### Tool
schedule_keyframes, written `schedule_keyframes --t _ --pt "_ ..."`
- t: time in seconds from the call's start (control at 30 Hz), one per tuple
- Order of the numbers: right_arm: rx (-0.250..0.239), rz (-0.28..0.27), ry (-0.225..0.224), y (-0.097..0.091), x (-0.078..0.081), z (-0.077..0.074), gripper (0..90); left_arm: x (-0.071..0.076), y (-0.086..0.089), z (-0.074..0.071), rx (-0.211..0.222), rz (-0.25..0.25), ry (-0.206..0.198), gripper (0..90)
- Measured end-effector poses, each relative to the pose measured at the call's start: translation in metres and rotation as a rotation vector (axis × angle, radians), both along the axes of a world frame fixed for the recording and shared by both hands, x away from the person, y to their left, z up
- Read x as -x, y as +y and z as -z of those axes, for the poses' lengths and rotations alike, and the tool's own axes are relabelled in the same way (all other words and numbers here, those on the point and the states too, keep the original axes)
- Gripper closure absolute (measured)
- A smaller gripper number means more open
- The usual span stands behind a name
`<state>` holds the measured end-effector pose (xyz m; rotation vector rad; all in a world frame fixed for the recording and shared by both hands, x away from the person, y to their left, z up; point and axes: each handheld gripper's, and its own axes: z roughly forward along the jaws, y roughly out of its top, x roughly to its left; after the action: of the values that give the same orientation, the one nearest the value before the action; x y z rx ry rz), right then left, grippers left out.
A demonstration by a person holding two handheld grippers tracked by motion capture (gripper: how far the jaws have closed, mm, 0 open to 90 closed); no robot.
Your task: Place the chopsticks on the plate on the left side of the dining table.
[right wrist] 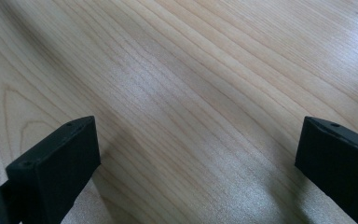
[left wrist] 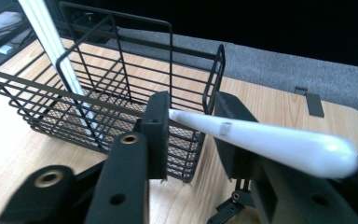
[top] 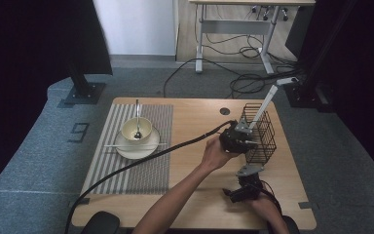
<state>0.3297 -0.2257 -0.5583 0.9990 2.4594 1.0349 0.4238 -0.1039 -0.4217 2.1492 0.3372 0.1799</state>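
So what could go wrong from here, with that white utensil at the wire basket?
1. The left tongs have the white utensil lying slantwise between them; it could slip or swing as they close.
2. Its tip sits at the wire basket rim and might catch the wires.
3. A white strip leans inside; a bump could tip the basket.

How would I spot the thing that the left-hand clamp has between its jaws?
Start at the black wire basket near the right edge of the wooden table. Just in front of it, the left gripper has a white utensil handle between its jaws. Unlike the flat white piece standing inside the basket, this one is rounded, tapered and lies across.
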Motion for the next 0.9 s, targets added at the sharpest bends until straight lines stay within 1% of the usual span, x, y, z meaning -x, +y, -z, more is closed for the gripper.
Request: schedule_keyframes --t 0.1,0.2,0.43,0.67,0.8,0.9 --pt "0.0 0.0 0.0 0.0 0.0 0.0 0.0 -0.002 0.001 -0.002 -0.004 -0.011 -0.009 73.3" --pt "-0.001 0.001 0.0 0.0 0.0 0.0 0.0 -0.004 0.002 -0.003 -0.01 -0.021 -0.015 74.8" --pt "-0.002 0.001 0.003 0.0 0.0 0.0 0.0 -0.009 0.007 -0.008 -0.025 -0.064 -0.06 81.4" --pt "-0.001 0.001 0.001 0.0 0.0 0.0 0.0 -0.01 0.011 -0.014 -0.01 -0.074 -0.065 82.8" --pt "-0.001 0.001 0.002 0.0 0.0 0.0 0.0 -0.01 0.015 -0.017 0.0 -0.067 -0.053 82.9" --pt "-0.001 0.001 0.001 0.0 0.0 0.0 0.0 -0.011 0.02 -0.021 0.012 -0.06 -0.036 82.9"
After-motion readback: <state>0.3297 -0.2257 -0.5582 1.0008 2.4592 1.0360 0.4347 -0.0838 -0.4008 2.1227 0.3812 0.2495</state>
